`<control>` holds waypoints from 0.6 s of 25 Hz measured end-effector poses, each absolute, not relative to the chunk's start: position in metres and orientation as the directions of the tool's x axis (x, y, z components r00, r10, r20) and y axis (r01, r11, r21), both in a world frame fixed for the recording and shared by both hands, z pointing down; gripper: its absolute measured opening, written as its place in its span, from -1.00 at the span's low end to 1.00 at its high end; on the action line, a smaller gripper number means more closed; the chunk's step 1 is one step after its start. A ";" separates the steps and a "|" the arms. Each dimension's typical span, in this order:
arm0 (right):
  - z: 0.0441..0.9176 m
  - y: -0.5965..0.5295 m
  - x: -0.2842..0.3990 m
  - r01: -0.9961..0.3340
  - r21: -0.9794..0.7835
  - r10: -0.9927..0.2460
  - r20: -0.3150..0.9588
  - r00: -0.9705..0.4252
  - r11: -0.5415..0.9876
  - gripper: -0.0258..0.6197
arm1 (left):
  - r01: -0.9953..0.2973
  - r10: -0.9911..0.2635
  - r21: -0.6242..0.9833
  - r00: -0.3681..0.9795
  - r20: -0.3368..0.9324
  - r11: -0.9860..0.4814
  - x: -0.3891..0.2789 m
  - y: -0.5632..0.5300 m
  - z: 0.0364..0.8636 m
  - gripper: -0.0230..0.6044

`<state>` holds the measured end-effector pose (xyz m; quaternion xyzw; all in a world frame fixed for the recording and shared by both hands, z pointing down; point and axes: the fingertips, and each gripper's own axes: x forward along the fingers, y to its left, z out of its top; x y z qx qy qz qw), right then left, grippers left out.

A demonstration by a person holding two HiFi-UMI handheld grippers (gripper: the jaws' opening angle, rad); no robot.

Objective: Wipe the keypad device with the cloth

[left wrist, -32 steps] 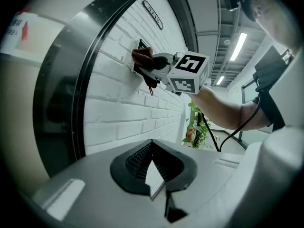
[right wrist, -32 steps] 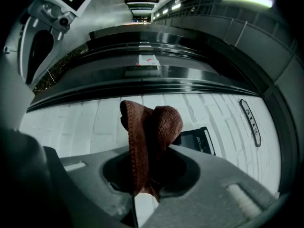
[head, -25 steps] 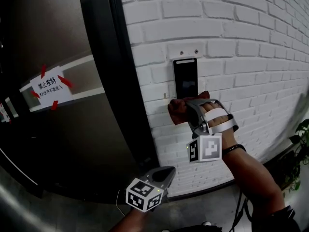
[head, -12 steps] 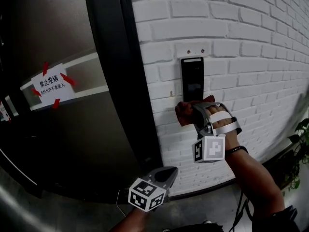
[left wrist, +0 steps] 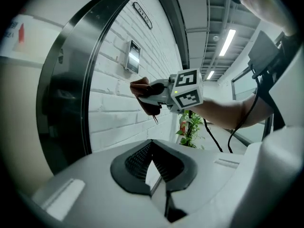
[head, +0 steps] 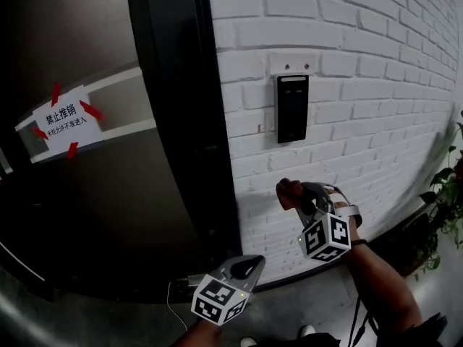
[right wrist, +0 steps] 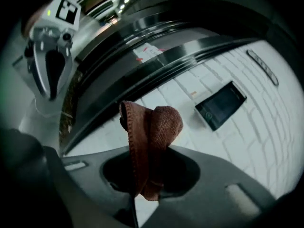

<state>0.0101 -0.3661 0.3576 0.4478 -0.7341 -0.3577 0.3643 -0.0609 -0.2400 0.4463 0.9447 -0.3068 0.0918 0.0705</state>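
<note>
A black keypad device [head: 292, 108] hangs on the white brick wall [head: 376, 63], beside a dark door frame. In the head view my right gripper [head: 289, 193] is below the device and apart from it, shut on a brown cloth [head: 288, 191]. The right gripper view shows the cloth [right wrist: 151, 141] bunched between the jaws, with the keypad device [right wrist: 221, 105] off to the upper right. My left gripper [head: 249, 267] hangs low near the floor, shut and empty. From the left gripper view I see the device [left wrist: 133, 57] on the wall and the cloth [left wrist: 144, 93] held in the right gripper [left wrist: 137, 90].
A dark metal door [head: 87, 165] with a white taped notice [head: 61, 120] fills the left. A green plant [head: 448, 186] stands at the far right by the wall. A cable [head: 356, 316] trails from the right arm.
My right gripper has dropped with the cloth, from just under the keypad device to well below it. The left gripper has stayed low.
</note>
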 end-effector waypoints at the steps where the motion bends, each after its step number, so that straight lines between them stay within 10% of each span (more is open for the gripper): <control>1: 0.369 -0.355 0.012 -0.465 0.782 -0.892 0.249 -0.378 0.415 -0.75 | -0.595 -0.569 0.087 0.794 0.215 -0.799 -0.061 -0.237 0.449 -0.87; 6: 0.408 -0.282 0.045 -0.672 0.347 -0.756 0.261 -0.600 0.654 -0.75 | -0.642 -0.613 0.089 0.757 0.226 -0.761 -0.055 -0.215 0.458 -0.87; 15: 0.468 -0.136 0.138 -0.661 -0.131 -0.635 0.193 -0.748 0.739 -0.75 | -0.730 -0.703 0.154 0.683 0.199 -0.665 0.012 -0.127 0.470 -0.87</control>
